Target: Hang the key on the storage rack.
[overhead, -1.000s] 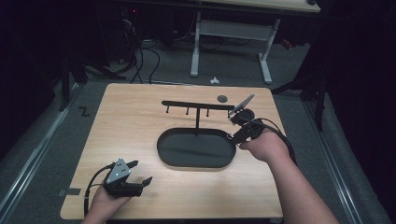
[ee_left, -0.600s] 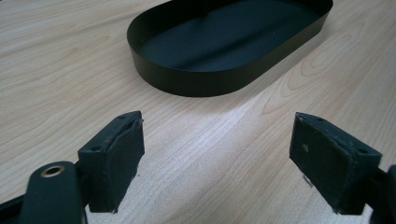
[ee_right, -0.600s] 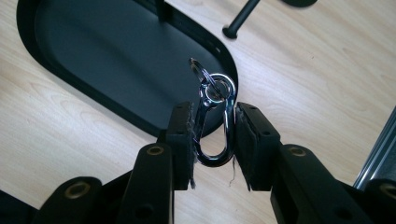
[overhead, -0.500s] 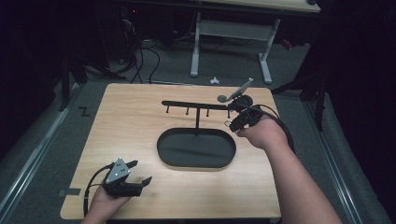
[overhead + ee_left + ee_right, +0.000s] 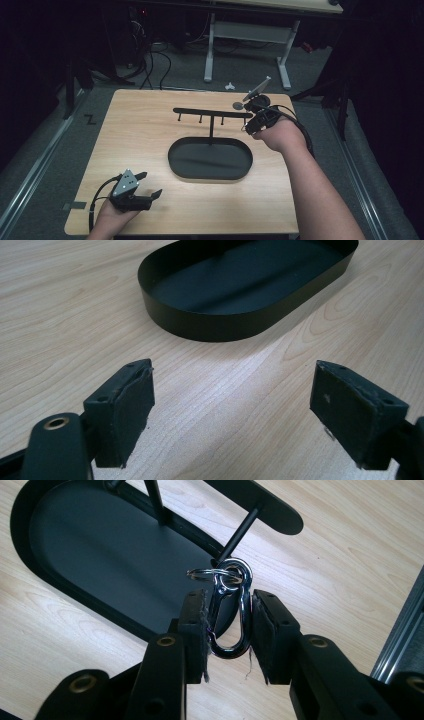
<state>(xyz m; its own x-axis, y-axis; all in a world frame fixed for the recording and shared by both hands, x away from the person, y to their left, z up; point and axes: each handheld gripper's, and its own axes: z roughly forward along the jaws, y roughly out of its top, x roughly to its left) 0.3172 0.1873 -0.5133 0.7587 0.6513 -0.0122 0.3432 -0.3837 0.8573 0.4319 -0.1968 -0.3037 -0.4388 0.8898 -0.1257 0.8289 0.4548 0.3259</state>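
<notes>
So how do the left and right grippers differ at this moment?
The left gripper has its jaws wide apart with nothing between them; the right gripper is shut on a metal carabiner. The left sits low by the table's near edge; the right is raised beside the black hook rack. Both are hand-held.

The tray (image 5: pixel 210 159) lay mid-desk (image 5: pixel 145 135), the hook rack (image 5: pixel 212 113) rising just behind it. The right tool (image 5: pixel 227 625) hung by the rack's right end, with the carabiner (image 5: pixel 227 611) between its pads, perhaps touching a peg. The left tool (image 5: pixel 147 184) lay near the tray's front-left.
</notes>
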